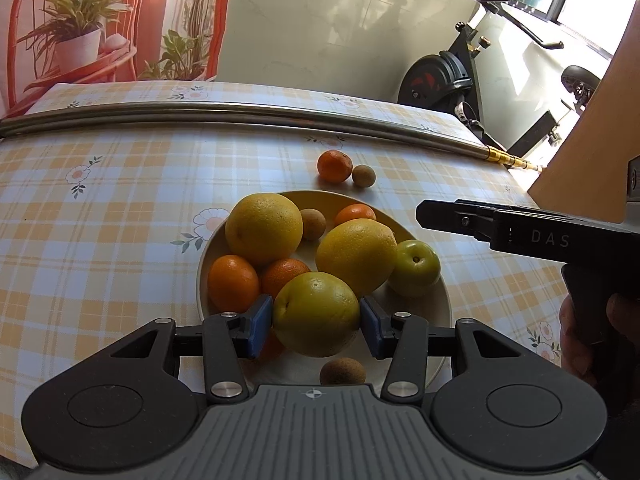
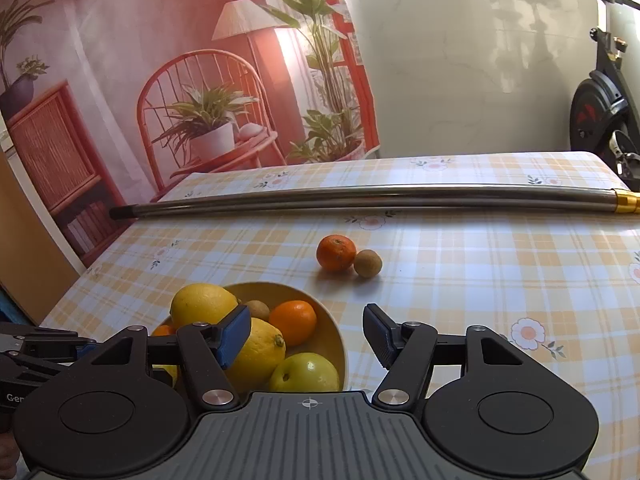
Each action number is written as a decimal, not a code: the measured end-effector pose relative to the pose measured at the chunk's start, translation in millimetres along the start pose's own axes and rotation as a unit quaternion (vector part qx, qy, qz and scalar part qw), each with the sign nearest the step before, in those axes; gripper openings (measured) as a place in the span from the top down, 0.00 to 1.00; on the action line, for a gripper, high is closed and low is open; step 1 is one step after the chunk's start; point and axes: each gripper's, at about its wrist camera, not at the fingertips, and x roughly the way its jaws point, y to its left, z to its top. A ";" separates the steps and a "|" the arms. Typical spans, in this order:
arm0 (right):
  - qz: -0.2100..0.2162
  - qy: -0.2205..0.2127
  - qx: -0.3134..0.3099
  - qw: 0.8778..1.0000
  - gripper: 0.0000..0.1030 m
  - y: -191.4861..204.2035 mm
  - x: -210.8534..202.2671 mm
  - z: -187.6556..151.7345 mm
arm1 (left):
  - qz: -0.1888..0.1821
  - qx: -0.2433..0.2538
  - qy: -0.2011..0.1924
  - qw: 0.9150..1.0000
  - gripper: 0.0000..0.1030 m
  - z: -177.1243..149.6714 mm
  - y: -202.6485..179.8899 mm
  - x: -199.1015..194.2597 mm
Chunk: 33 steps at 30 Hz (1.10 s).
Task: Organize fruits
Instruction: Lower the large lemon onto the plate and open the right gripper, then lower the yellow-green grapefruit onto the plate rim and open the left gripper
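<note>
My left gripper [image 1: 316, 322] is shut on a yellow-green orange [image 1: 316, 314], held just above the cream bowl [image 1: 438, 300]. The bowl holds two more large yellow oranges [image 1: 263, 229], small mandarins [image 1: 233, 282], a green apple [image 1: 414, 267] and small brown fruits [image 1: 313, 223]. One brown fruit [image 1: 342, 372] lies below the held orange. A loose mandarin [image 1: 334, 166] and a brown fruit [image 1: 363, 176] lie on the table beyond the bowl. My right gripper [image 2: 307, 336] is open and empty above the bowl's [image 2: 334, 330] right rim, near the apple [image 2: 305, 372]. The loose mandarin [image 2: 336, 253] and brown fruit [image 2: 367, 263] lie ahead of it.
A long metal pole [image 1: 248, 114] lies across the checked tablecloth [image 1: 100, 220] behind the fruits; it also shows in the right wrist view [image 2: 360, 196]. An exercise bike [image 1: 448, 76] stands past the table's far right edge. The right tool's body [image 1: 520, 232] hangs right of the bowl.
</note>
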 end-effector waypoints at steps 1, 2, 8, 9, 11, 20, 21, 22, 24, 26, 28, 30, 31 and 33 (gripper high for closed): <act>-0.001 0.001 0.001 1.000 0.42 0.4 -0.8 -0.7 | -0.001 0.002 0.002 1.000 0.52 -1.1 -1.1 -0.3; -0.002 0.003 0.000 1.000 0.42 1.1 -1.2 -1.0 | -0.002 0.003 0.004 1.000 0.52 -1.9 -1.7 -0.9; -0.001 -0.003 -0.005 1.000 0.42 3.5 -7.3 0.4 | 0.002 -0.006 0.014 1.000 0.52 -5.6 0.3 -5.0; 0.000 -0.004 -0.005 1.000 0.42 3.7 -8.3 0.2 | 0.002 -0.009 0.017 1.000 0.52 -6.3 0.9 -4.7; 0.002 -0.005 -0.004 1.000 0.42 3.7 -9.2 -0.5 | 0.000 -0.012 0.024 1.000 0.52 -7.9 1.2 -4.1; 0.005 -0.001 0.001 1.000 0.42 2.0 -9.9 -6.1 | 0.003 -0.004 0.036 0.999 0.52 -9.5 -0.1 -0.7; 0.005 -0.002 0.002 1.000 0.42 1.7 -10.2 -6.1 | 0.004 -0.001 0.038 0.999 0.52 -9.7 -0.5 -0.7; 0.006 -0.003 0.003 1.000 0.42 1.2 -10.8 -6.1 | 0.006 0.000 0.039 0.999 0.52 -10.0 -1.0 -0.6; 0.006 -0.004 0.004 1.000 0.42 0.2 -11.9 -6.2 | 0.007 -0.001 0.042 0.999 0.52 -10.5 0.0 -0.8; 0.006 -0.005 0.006 1.000 0.42 -0.6 -12.8 -6.7 | 0.008 -0.004 0.043 0.999 0.51 -10.6 2.0 -0.7; 0.008 -0.005 0.008 1.000 0.42 -1.3 -12.9 -7.2 | 0.006 -0.003 0.044 0.999 0.52 -10.0 2.5 0.0; 0.008 -0.004 0.009 1.000 0.42 -0.7 -12.5 -7.6 | 0.010 0.006 0.041 0.999 0.51 -9.0 0.3 0.6; 0.009 -0.003 0.009 1.000 0.42 -0.5 -12.2 -7.6 | 0.012 0.009 0.040 0.999 0.51 -8.4 -0.8 0.9; 0.010 -0.003 0.008 1.000 0.42 -0.1 -12.3 -7.7 | 0.013 0.010 0.039 0.999 0.51 -7.7 -1.2 0.9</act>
